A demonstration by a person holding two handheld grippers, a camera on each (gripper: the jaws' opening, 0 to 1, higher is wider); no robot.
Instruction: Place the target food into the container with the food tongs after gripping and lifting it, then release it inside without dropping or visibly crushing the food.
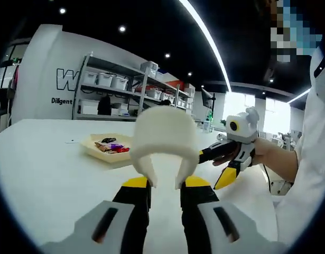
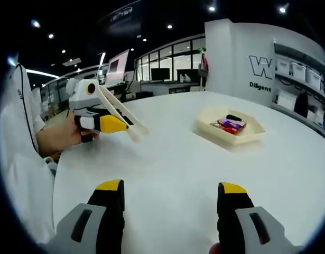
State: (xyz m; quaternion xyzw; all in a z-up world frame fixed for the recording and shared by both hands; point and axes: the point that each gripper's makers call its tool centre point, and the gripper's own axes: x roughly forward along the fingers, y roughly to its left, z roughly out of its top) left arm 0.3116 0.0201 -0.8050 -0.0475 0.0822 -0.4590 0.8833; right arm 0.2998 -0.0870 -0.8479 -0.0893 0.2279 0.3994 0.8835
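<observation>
Cream plastic food tongs [image 1: 166, 142] sit pinched in my left gripper [image 1: 166, 182], arms pointing away from me. My right gripper [image 2: 172, 191] gapes wide, holding nothing. Far across the white table [image 2: 167, 159], right of it, the shallow tray [image 2: 253, 135] holds wrapped snacks [image 2: 231, 125]; the tongs are nearer.
</observation>
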